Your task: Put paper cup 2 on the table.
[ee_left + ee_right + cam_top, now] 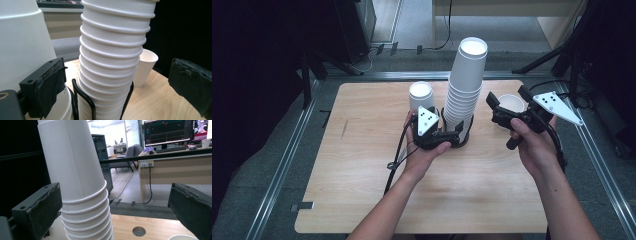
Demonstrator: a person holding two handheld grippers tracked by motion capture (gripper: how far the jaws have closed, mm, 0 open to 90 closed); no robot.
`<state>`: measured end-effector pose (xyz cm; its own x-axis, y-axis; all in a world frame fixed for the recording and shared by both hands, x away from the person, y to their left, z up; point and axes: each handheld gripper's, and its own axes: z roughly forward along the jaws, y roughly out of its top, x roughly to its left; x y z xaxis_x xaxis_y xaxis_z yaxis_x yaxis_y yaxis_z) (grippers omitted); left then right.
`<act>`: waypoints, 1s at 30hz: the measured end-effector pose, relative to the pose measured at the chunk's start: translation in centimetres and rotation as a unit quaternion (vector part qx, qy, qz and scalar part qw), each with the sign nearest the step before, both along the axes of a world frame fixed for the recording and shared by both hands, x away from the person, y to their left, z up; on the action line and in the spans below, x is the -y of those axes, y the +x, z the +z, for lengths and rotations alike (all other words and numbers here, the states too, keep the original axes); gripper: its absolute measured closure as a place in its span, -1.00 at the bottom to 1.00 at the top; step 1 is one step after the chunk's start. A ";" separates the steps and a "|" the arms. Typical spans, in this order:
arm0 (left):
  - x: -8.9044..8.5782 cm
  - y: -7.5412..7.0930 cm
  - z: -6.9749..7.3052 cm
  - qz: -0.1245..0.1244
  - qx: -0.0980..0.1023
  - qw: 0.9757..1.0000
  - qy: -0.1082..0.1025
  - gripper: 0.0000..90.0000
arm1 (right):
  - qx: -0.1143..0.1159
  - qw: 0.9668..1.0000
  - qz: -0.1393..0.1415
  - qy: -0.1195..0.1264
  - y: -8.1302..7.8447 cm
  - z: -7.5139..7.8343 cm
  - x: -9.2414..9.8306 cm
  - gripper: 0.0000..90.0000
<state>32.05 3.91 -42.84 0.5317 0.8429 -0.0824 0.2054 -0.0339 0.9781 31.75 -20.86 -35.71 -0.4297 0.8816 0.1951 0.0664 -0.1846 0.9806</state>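
Wooden tabletop is shown; tall cup stack, in a wire holder at centre, is bracketed by the spread left gripper. Right gripper, spread, hovers at 3 o'clock. Toppling is risked if the leaning stack is nudged sideways.

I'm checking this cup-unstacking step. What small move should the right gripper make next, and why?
Probably ease the right gripper left toward the tall cup stack and centre its jaws on the top cup. They stand open beside the stack, while the left gripper, also open, brackets the wire holder at its base.
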 end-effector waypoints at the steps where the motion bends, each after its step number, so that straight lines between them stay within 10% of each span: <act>1: 0.1 0.1 0.1 0.003 0.002 1.000 -0.001 -0.97 | -0.001 1.000 0.000 0.000 0.0 0.1 0.0 -1.00; 30: 2.6 1.8 2.4 0.013 0.043 0.999 0.015 -0.97 | 0.001 0.999 0.041 -0.005 1.2 2.9 -2.2 -1.00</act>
<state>33.86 1.27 -40.41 0.5134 0.8581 -0.0122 0.1210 -0.0583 0.9909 32.98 -18.61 -32.82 -0.5018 0.8449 0.1853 0.0784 -0.1689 0.9825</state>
